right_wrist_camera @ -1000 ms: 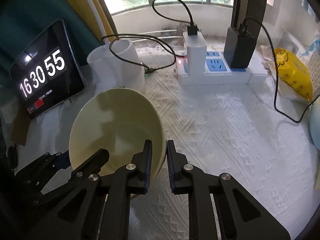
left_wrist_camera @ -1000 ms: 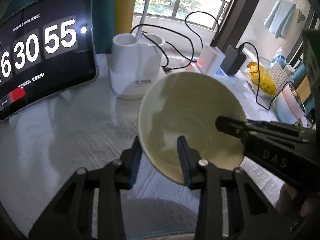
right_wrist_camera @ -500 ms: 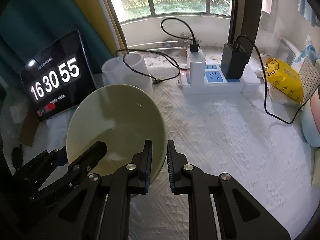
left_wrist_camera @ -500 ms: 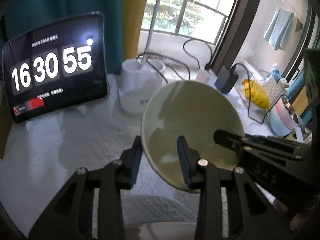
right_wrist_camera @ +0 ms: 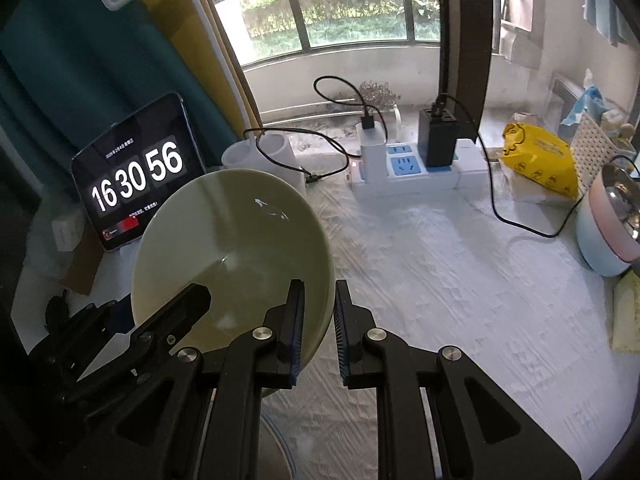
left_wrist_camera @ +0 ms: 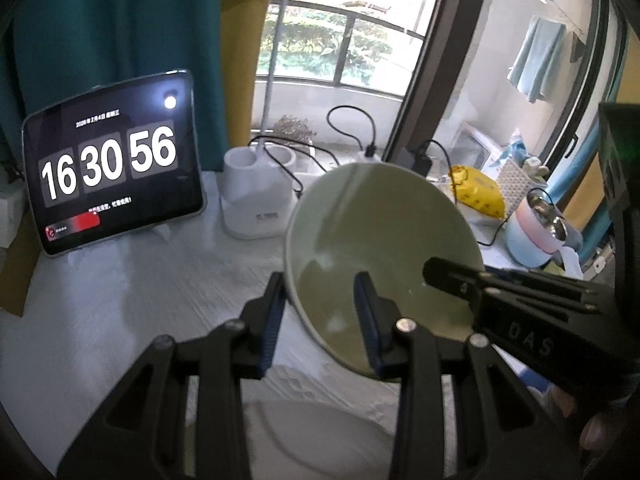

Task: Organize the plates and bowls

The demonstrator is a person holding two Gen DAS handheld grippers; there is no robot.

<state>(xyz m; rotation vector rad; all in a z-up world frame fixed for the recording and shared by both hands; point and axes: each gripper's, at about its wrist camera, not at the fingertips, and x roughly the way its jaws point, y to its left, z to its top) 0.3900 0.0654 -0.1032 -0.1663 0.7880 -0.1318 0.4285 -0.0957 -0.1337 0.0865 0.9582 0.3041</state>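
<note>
A pale green bowl (left_wrist_camera: pixel 380 240) hangs in the air above the white cloth, held by both grippers. My left gripper (left_wrist_camera: pixel 320 308) is shut on its left rim, one finger outside and one inside. My right gripper (right_wrist_camera: pixel 318 312) is shut on its right rim; the bowl (right_wrist_camera: pixel 232 248) fills the left of the right wrist view. The right gripper's fingers (left_wrist_camera: pixel 520 300) reach into the bowl from the right in the left wrist view. A pale rim of another dish (left_wrist_camera: pixel 320 432) shows on the cloth below, partly hidden by my left gripper.
A tablet clock (left_wrist_camera: pixel 112 160) leans at the back left. A white holder (left_wrist_camera: pixel 260 196), a power strip with chargers and cables (right_wrist_camera: pixel 408 168), a yellow packet (right_wrist_camera: pixel 540 160) and a pink-blue pot (right_wrist_camera: pixel 612 224) line the back and right.
Both grippers have risen with the bowl, so the table and window look farther away. The bowl stays gripped on both rims. The clock went from 55 to 56.
</note>
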